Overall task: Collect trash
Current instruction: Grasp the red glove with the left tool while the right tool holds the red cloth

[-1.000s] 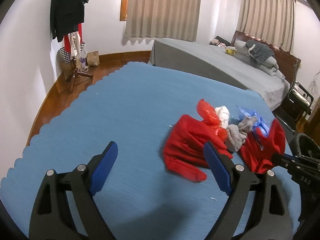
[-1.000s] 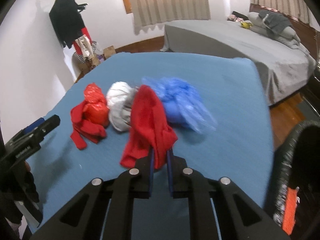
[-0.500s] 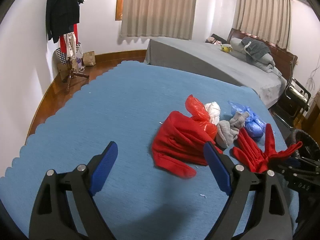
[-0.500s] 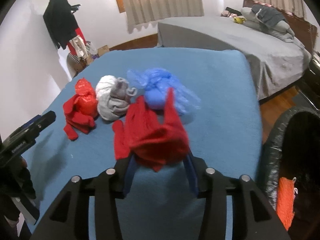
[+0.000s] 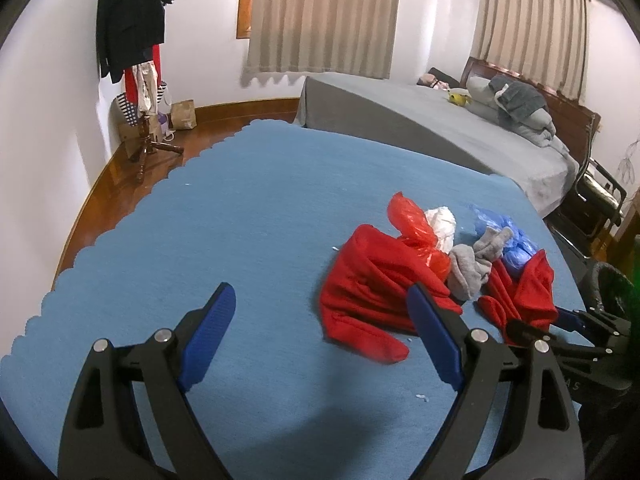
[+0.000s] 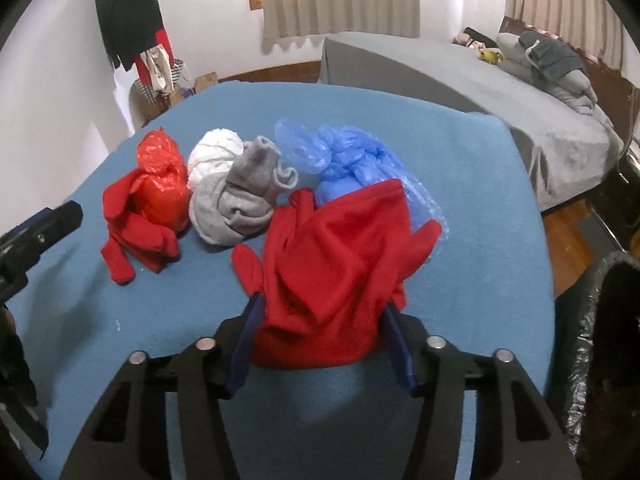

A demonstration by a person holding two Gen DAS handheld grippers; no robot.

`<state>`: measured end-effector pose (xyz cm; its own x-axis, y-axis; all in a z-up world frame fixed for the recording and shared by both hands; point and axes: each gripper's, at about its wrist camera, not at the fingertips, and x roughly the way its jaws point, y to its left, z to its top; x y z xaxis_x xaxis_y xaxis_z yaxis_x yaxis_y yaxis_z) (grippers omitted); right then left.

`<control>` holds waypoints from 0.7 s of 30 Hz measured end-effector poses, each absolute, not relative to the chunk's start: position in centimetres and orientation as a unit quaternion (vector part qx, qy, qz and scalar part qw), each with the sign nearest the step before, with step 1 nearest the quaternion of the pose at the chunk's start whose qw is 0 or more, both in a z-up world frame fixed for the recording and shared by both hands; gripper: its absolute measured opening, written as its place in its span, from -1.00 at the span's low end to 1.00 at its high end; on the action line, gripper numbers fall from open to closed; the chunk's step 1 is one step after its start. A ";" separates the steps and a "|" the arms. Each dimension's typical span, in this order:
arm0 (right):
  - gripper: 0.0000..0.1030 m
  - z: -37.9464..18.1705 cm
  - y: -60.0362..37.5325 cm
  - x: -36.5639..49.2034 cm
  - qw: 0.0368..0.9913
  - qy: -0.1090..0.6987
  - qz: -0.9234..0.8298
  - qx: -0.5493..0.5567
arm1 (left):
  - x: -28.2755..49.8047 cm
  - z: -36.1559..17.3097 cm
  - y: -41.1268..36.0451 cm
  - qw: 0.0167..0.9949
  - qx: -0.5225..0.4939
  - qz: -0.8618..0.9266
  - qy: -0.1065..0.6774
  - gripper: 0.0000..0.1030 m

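Observation:
Trash lies in a heap on the blue-covered table (image 5: 240, 220): a red plastic bag (image 6: 160, 168), a white wad (image 6: 216, 152), a grey cloth (image 6: 244, 196), a blue plastic bag (image 6: 344, 152) and a red garment (image 6: 136, 232). A second red cloth (image 6: 332, 256) sits slumped on the table between the fingers of my right gripper (image 6: 323, 306), whose jaws stand apart around it without squeezing. My left gripper (image 5: 320, 292) hovers wide open and empty, just short of the red garment (image 5: 372, 288). The right gripper (image 5: 560, 316) shows at the left wrist view's right edge.
A bin lined with a black bag (image 6: 600, 320) stands off the table's right edge. Beyond the table are a grey bed (image 5: 440, 136), a coat stand with clothes (image 5: 136, 40) and wooden floor. The table's left half is bare blue cloth.
My right gripper went from shut on the hanging red cloth to jaws apart, and the cloth dropped into a heap on the table between them. The left gripper kept still.

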<state>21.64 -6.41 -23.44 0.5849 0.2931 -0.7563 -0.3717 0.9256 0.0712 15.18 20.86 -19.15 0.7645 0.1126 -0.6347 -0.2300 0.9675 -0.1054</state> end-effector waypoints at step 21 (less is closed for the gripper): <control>-0.63 -23.2 -8.0 22.1 0.884 0.424 0.197 -0.021 | 19.3 -21.2 19.3 0.924 -0.111 0.005 0.366 -0.60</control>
